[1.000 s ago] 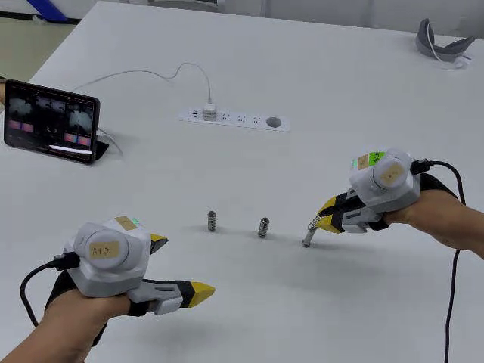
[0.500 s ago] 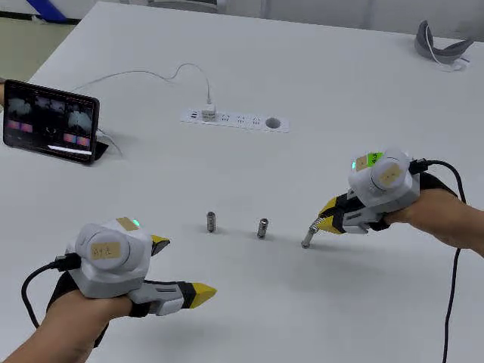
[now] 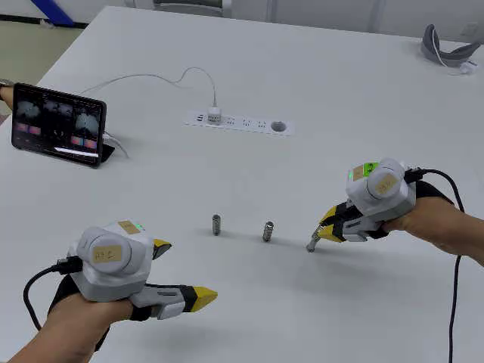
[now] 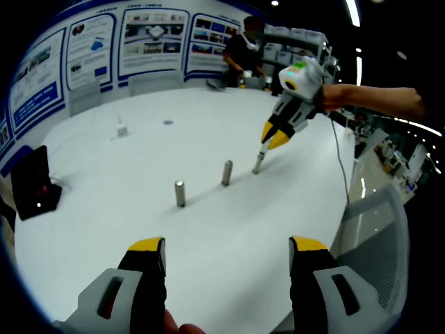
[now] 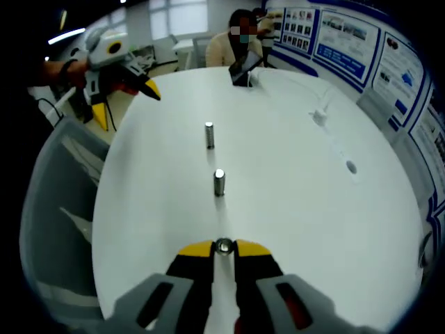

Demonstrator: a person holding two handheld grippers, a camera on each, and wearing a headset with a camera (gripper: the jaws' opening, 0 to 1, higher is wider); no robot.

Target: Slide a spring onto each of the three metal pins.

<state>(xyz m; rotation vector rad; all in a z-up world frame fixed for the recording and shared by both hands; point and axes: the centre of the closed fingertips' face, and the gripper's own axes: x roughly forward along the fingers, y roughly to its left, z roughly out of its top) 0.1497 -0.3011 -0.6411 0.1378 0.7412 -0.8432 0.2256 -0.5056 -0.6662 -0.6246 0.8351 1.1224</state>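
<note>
Towards the white table's (image 3: 302,76) near edge, the yellow-tipped right gripper (image 3: 325,231) pinches a small steel coil spring (image 3: 314,237) atop the tilted third metal pin (image 3: 309,246), seemingly to seat it, beside two upright spring-clad pins (image 3: 267,231), while the yellow-tipped left gripper (image 4: 227,245) idles wide open.

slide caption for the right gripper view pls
Right gripper shut on the nearest pin, middle pin and far pin lined up beyond on the white table

White table (image 3: 302,60); blue-white wall posters (image 4: 146,42); ceiling strip lights (image 4: 356,10); grey chair (image 5: 62,209) beside table
</note>
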